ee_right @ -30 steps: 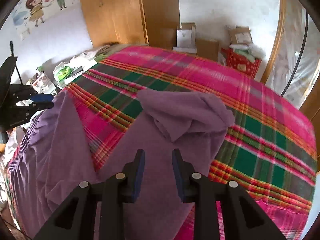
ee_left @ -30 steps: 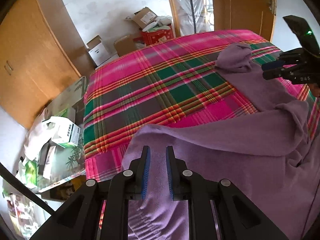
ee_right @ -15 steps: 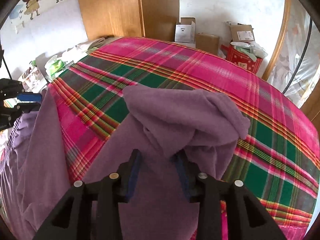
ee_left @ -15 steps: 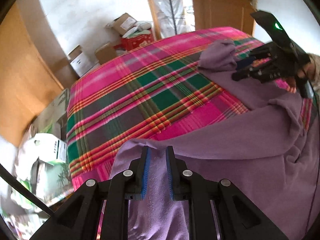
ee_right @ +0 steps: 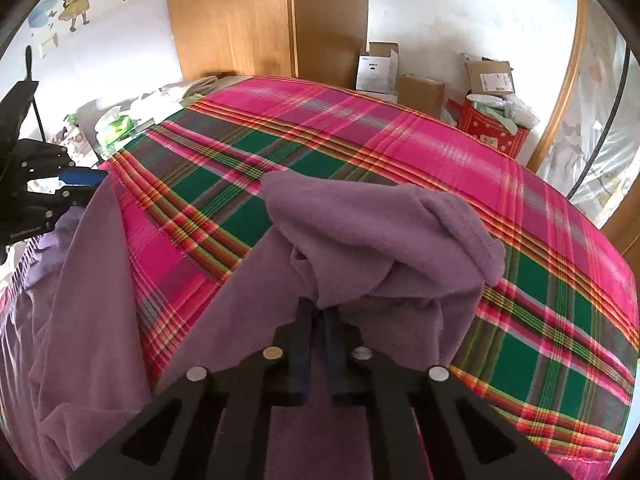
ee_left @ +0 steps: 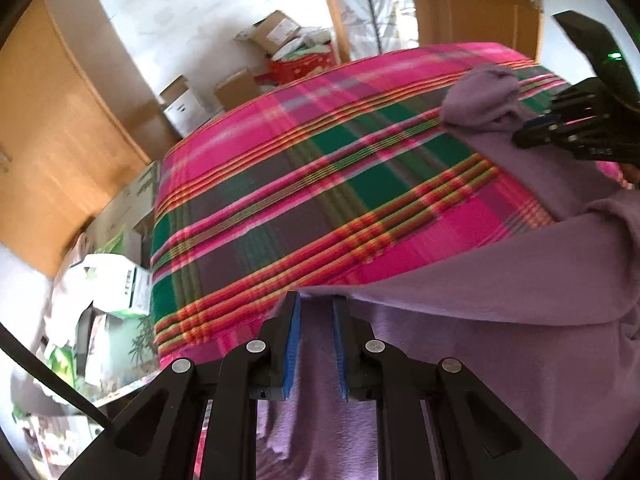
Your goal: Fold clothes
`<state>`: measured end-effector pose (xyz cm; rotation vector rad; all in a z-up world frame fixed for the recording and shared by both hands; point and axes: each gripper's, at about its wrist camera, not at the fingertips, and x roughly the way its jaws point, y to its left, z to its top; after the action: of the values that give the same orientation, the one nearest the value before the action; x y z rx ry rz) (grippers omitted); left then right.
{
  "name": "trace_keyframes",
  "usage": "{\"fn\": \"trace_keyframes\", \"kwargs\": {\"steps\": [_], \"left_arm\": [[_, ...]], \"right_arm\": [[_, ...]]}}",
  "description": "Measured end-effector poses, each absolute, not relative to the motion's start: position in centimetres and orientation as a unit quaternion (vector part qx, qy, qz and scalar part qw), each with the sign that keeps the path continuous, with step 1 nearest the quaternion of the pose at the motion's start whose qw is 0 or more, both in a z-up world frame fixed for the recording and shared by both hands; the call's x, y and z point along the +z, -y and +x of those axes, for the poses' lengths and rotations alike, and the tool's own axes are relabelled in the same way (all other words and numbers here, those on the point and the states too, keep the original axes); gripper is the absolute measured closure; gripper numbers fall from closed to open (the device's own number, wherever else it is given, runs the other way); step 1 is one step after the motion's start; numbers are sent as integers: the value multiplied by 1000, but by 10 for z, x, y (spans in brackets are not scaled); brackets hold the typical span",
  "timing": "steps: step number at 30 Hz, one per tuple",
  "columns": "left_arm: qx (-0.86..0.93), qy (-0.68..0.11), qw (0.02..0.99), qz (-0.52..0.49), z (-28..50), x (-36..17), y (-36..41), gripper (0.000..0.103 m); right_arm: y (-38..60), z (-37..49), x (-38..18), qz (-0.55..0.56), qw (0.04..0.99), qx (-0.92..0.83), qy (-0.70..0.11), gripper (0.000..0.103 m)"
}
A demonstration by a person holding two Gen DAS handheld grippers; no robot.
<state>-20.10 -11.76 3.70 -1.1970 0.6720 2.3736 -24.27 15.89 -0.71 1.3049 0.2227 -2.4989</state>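
1. A purple garment (ee_left: 500,280) lies spread over the near part of a bed (ee_left: 320,168) covered with a pink and green plaid blanket.
2. The left tool (ee_left: 316,312) is clenched on the garment's near edge; purple cloth fills the narrow gap between its blue pads (ee_left: 294,332) and hangs down below them.
3. The right tool (ee_right: 318,312) is clamped tight on the garment just below a bunched, folded-over lump of it (ee_right: 380,236), which rises right ahead of its tips and partly hides them.
4. Seen from the left tool, the right one (ee_left: 560,132) sits far off to the right, against that same lump (ee_left: 480,96).
5. Seen from the right tool, the left one (ee_right: 68,188) is far to the left, at the garment's other end.
6. Between the two tools the blanket shows bare.
7. Beyond the bed, ahead of both tools, stand cardboard boxes (ee_right: 420,88), a red bag (ee_right: 492,132) and a wooden wardrobe (ee_right: 260,20).
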Motion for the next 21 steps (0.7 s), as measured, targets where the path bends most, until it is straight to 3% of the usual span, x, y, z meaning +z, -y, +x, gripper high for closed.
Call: {"fn": "trace_keyframes", "kwargs": {"steps": [7,21], "left_arm": [[856,-211,174,-439,-205,28,128,86],[859,-203,154,-444,-209,27,130,84]], "right_arm": [[-174,-237,5,438,131,-887,-67,100],[-276,-223,26,440,-47,-893,-79,100]]}}
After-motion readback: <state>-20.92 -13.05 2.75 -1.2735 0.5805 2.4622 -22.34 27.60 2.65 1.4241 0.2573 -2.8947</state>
